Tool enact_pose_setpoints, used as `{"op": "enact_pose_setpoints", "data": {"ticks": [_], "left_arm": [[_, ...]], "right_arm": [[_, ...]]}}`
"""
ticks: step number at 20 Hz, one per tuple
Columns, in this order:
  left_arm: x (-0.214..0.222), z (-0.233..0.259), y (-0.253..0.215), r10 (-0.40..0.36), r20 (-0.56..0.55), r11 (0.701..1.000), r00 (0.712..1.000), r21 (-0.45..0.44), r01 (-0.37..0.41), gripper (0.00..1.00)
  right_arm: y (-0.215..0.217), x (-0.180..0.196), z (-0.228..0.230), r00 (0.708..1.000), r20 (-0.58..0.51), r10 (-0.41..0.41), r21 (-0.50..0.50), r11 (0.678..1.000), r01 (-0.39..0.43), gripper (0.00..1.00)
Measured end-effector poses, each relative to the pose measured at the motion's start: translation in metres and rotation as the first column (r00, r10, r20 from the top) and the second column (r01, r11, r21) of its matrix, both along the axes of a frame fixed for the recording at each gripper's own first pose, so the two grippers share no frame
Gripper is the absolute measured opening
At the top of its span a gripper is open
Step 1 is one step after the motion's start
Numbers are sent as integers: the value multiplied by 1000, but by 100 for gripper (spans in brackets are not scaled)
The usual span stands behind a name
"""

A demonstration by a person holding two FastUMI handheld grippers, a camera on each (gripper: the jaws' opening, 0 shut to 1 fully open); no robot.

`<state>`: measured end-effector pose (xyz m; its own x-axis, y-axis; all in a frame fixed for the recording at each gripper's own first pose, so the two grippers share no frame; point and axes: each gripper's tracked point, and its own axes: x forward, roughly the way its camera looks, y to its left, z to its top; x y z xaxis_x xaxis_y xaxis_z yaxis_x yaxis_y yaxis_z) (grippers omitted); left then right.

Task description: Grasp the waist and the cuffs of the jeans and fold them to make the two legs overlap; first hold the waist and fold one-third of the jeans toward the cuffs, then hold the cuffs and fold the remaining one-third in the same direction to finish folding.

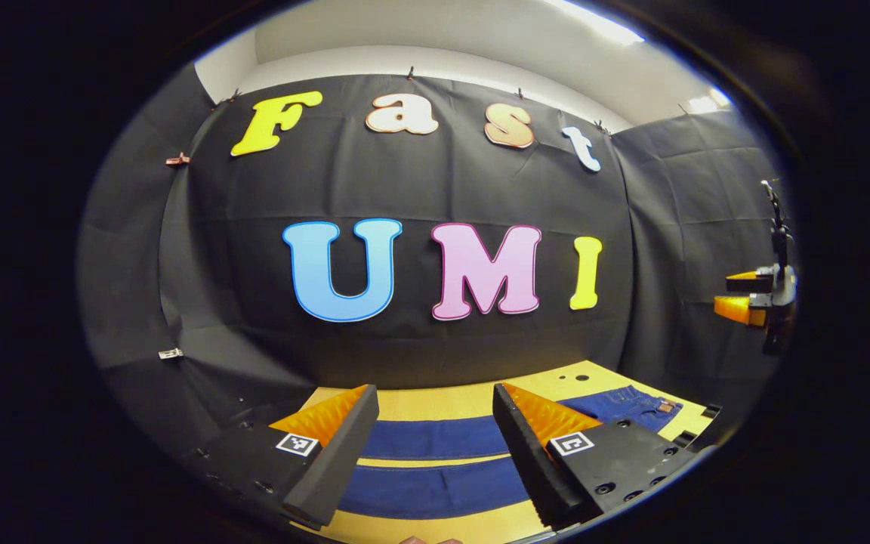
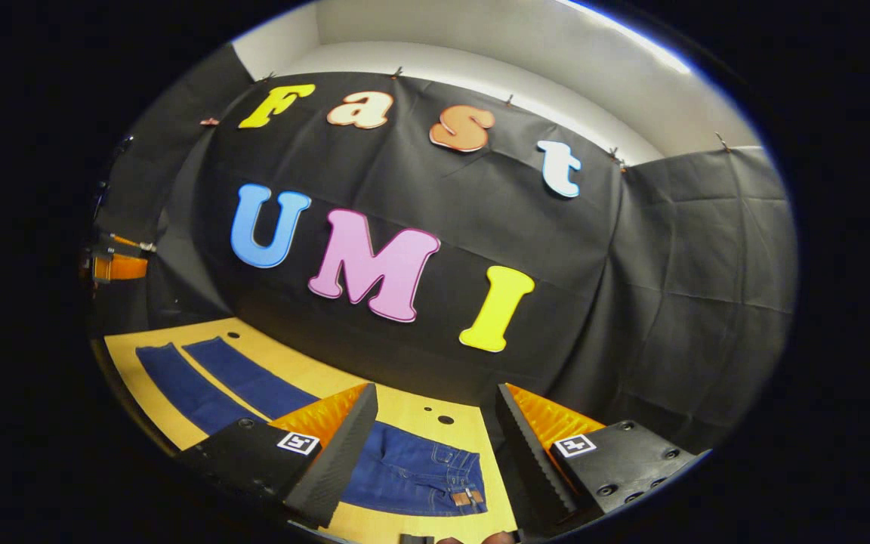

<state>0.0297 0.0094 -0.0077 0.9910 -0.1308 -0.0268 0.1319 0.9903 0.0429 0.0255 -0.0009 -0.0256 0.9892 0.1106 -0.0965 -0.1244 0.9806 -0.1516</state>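
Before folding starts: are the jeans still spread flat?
Spread: the jeans lie flat on the table, both legs apart, side by side.

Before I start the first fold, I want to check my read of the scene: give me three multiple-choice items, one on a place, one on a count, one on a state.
1. Where do the jeans lie?
A. flat on the yellow table
B. hung on the booth wall
C. bunched in a basket

2. How many legs lie apart as separate strips?
A. none
B. two
C. three

3. How do the right tongs stand?
A. shut on the waist
B. shut on a cuff
C. open above the waist

Key: 1 A, the denim is spread on the tabletop in both views. 2 B, the left gripper view shows two blue strips with table between them. 3 C, its fingers are spread with the waist between and below, untouched; the left tongs are open too.
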Motion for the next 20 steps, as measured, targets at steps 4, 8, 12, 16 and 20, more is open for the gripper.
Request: {"op": "enact_pose_setpoints", "data": {"ticks": [4, 8, 12, 16, 20], "left_arm": [[12, -46, 34, -86, -136, 989, 987, 112, 102, 95], [21, -122, 58, -183, -342, 942, 922, 208, 264, 95], [25, -184, 77, -230, -521, 838, 822, 324, 440, 99], [31, -246, 104, -220, -691, 734, 689, 348, 583, 99], [44, -296, 123, -187, -806, 634, 561, 337, 696, 98]], "right_arm": [[35, 16, -30, 976, -88, 199, -101, 973, -208, 96], [70, 14, -98, 882, -272, 384, -155, 887, -434, 96], [72, 10, -204, 692, -561, 454, -144, 770, -621, 96], [38, 10, -301, 506, -778, 373, -134, 688, -713, 97], [11, 8, -381, 303, -910, 283, -84, 590, -803, 97]]}}
